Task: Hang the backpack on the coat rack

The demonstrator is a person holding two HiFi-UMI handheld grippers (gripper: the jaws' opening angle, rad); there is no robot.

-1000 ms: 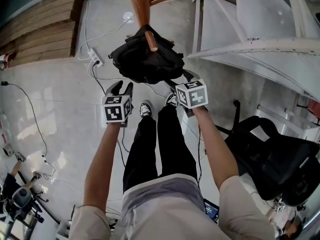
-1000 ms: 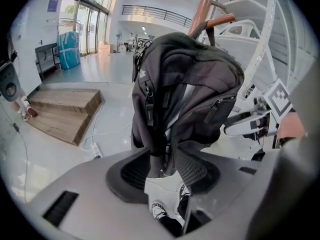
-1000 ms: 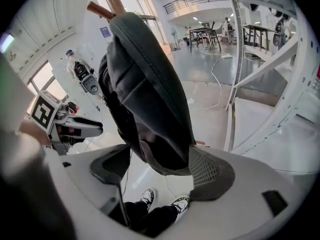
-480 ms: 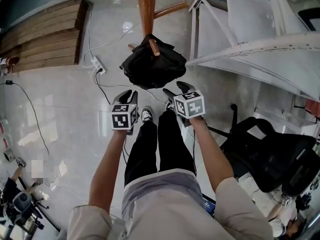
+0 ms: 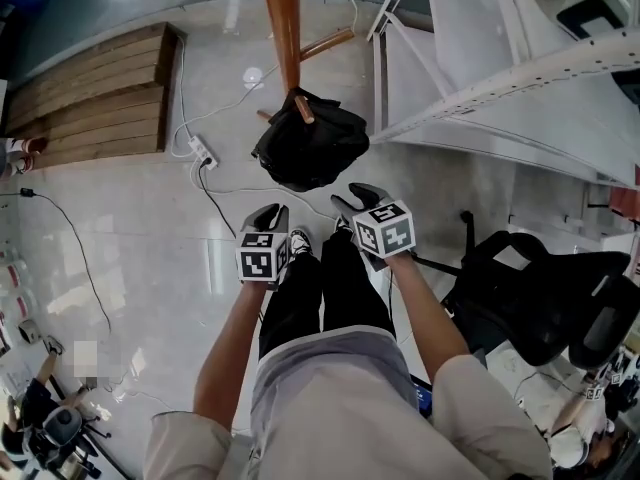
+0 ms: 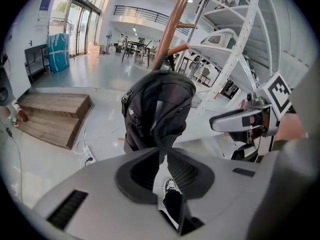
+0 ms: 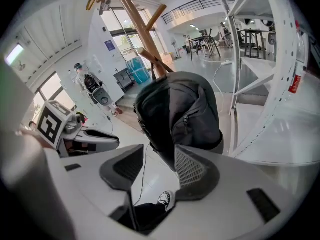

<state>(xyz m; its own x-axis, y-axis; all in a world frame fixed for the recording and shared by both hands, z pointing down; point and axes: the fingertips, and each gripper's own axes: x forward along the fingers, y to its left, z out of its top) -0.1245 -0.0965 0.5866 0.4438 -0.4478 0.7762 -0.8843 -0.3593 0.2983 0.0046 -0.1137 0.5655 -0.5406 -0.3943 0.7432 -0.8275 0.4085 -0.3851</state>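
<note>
Fingers [image 6: 187, 171] on the left gripper [image 6: 162, 153] have just been closing to a thin slit, nothing between them. The right gripper [image 7: 159, 159] has been closing too, its gap moderate and empty. The backpack [image 5: 310, 153] hangs on a coat rack [image 5: 283, 28] peg, clear of both.

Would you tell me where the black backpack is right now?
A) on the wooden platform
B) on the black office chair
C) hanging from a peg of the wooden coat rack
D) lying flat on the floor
C: the backpack hangs from a peg of the coat rack, off the floor.
</note>
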